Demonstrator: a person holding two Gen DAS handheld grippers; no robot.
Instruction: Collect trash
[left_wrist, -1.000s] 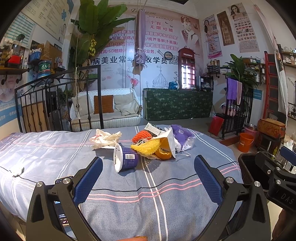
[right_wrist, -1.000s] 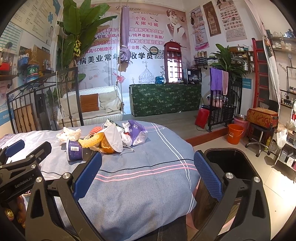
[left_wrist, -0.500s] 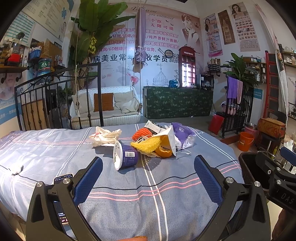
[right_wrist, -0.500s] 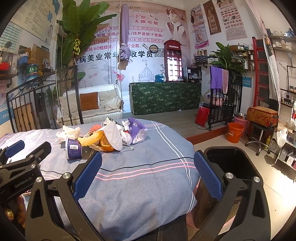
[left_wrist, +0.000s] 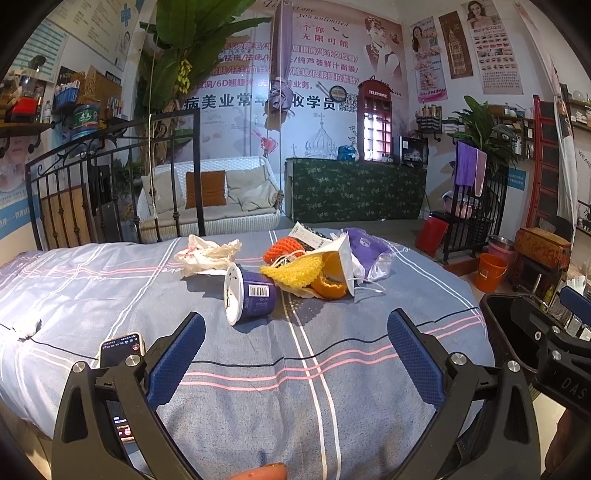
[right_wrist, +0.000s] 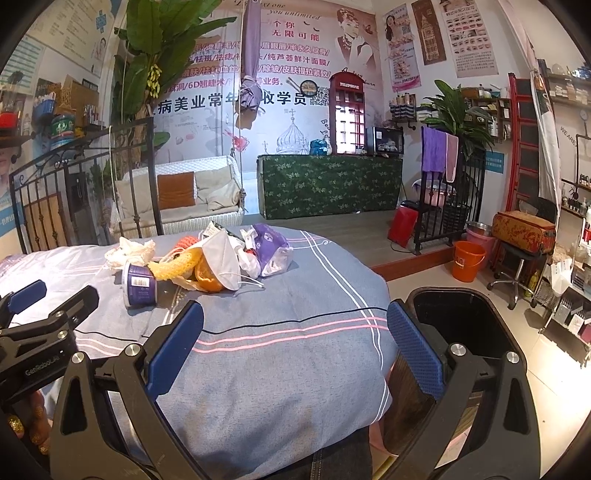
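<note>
A heap of trash lies on the blue-grey bed (left_wrist: 332, 369). A purple tub (left_wrist: 249, 293) rests on its side, with a crumpled white bag (left_wrist: 207, 254), yellow net (left_wrist: 295, 271), orange net (left_wrist: 282, 248), white mask (left_wrist: 338, 260) and purple wrapper (left_wrist: 365, 249) behind it. My left gripper (left_wrist: 295, 349) hovers open above the bedspread, short of the tub. My right gripper (right_wrist: 295, 338) is open too, over the bed's right edge; the tub (right_wrist: 138, 284) and mask (right_wrist: 221, 264) lie far left of it. A black bin (right_wrist: 461, 332) stands beside the bed.
A phone (left_wrist: 120, 349) lies on the bed by my left finger, with a black cable (left_wrist: 258, 363) running across the bedspread. A black iron bed frame (left_wrist: 110, 184) rises at the far left. An orange bucket (right_wrist: 467, 260) and a stool stand on the floor at right.
My left gripper has shifted so the tub and trash heap sit slightly nearer and lower in view, and the phone has come into sight. The right gripper has barely moved.
</note>
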